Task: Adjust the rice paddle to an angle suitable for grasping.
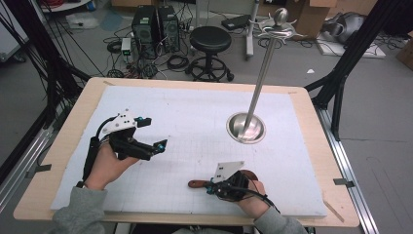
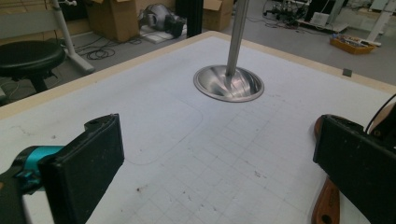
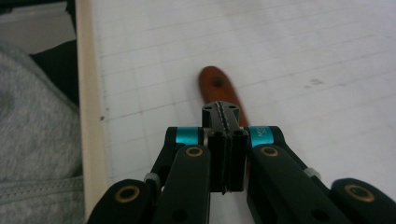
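The left gripper point(image 1: 155, 132) hovers low at the left with jaws spread wide and nothing between them. The right gripper point(image 1: 210, 187), near the front edge, has its jaws pressed together.

Robotics lab, computer towers point(image 1: 156, 30), tangled floor cables point(image 1: 175, 61), cardboard boxes point(image 2: 114, 18), stool point(image 1: 210, 41)

The right gripper point(image 3: 226, 122) covers most of the wooden handle point(image 3: 215, 86), perhaps a utensil's.

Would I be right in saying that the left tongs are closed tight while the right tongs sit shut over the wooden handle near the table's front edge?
Not quite: the left tongs stand wide open, as the left gripper view shows. The right tongs are indeed shut above the wooden handle near the table's front edge.
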Demonstrator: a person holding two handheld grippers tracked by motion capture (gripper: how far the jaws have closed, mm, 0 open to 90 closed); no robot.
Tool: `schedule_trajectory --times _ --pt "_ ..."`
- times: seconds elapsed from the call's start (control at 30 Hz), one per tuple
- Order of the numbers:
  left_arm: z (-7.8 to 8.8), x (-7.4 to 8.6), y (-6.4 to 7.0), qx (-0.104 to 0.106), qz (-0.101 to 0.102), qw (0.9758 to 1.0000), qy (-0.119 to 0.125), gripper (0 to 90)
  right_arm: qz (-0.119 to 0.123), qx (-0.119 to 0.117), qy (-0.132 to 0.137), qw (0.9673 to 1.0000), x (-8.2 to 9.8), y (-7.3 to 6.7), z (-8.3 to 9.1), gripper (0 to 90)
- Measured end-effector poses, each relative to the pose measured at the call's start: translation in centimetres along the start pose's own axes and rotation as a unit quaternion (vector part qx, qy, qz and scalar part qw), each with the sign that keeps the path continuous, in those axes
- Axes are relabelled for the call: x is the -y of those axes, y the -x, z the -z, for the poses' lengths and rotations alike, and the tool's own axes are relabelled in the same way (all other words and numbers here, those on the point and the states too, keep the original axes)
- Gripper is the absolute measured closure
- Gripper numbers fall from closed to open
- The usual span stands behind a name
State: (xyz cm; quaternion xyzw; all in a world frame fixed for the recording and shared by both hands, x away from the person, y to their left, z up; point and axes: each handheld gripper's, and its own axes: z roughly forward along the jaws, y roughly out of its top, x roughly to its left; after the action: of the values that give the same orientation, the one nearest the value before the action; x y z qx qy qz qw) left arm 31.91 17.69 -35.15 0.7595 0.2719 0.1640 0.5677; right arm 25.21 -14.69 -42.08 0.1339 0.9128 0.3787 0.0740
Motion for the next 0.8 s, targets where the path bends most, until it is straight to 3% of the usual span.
schedule_trajectory --times 0.17,0.27,0.57,0.8 --pt "0.4 0.2 -0.1 -0.007 0.003 1.0000 -0.001 2.3 0.015 0.004 -0.039 0.9991 -0.2 -0.7 -1.3 90.0" --pt "0.8 0.3 -0.1 -0.010 0.002 1.0000 0.000 2.3 0.020 -0.002 -0.047 0.9987 -0.2 -0.6 -1.7 90.0" --pt "1.5 0.4 -0.1 -0.018 0.004 0.9998 0.002 2.3 0.016 0.000 -0.050 0.9986 -0.4 -0.1 -2.0 90.0" --pt "2.0 0.5 -0.1 -0.023 0.006 0.9997 0.003 2.3 -0.003 -0.002 -0.051 0.9987 -0.6 0.7 -2.2 90.0"
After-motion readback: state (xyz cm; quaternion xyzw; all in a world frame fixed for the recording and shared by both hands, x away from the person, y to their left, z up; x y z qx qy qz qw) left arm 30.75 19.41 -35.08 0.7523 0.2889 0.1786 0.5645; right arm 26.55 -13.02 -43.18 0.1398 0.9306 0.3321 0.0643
